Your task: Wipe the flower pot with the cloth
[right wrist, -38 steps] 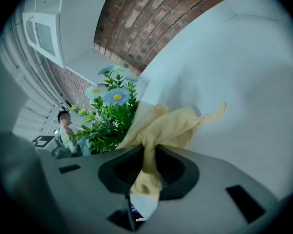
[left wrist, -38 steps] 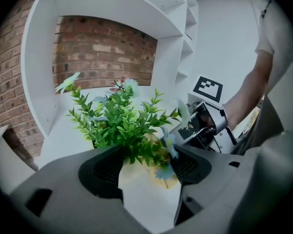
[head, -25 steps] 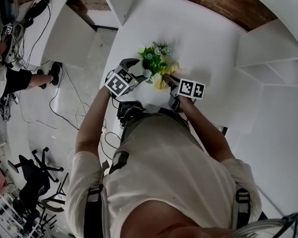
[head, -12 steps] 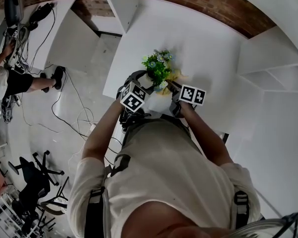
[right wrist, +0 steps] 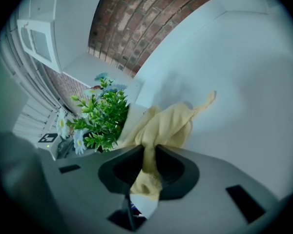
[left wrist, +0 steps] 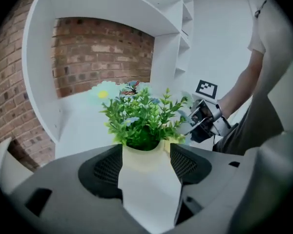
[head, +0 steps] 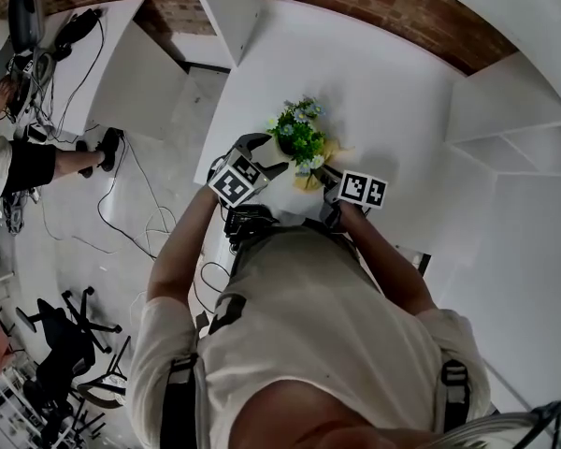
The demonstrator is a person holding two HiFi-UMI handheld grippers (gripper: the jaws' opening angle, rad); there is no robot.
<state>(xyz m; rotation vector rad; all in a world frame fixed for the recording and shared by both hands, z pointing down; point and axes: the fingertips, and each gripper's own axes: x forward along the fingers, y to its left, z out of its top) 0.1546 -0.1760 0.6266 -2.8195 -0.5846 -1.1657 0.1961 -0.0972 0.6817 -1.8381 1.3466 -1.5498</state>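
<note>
A cream flower pot [left wrist: 144, 165] with green leaves and small flowers [head: 299, 138] stands on the white table [head: 383, 92]. My left gripper [head: 269, 153] comes at it from the left, and in the left gripper view [left wrist: 145, 152] the pot fills the gap between both pads [left wrist: 107, 167]. The right gripper [head: 320, 172] is shut on a yellow cloth [right wrist: 161, 126], which bunches out in front of its jaws and lies against the right side of the pot [right wrist: 136, 112]. In the head view the cloth [head: 309, 178] shows just below the plant.
White shelving [head: 505, 110] stands to the right and a brick wall [head: 402, 7] runs behind the table. On the left there is a second desk [head: 75, 45], a seated person [head: 19, 152], floor cables [head: 122, 204] and an office chair [head: 65, 330].
Both grippers stay at the pot with the cloth still against it. The head view has shifted a little, and the left gripper's marker cube wobbled slightly.
</note>
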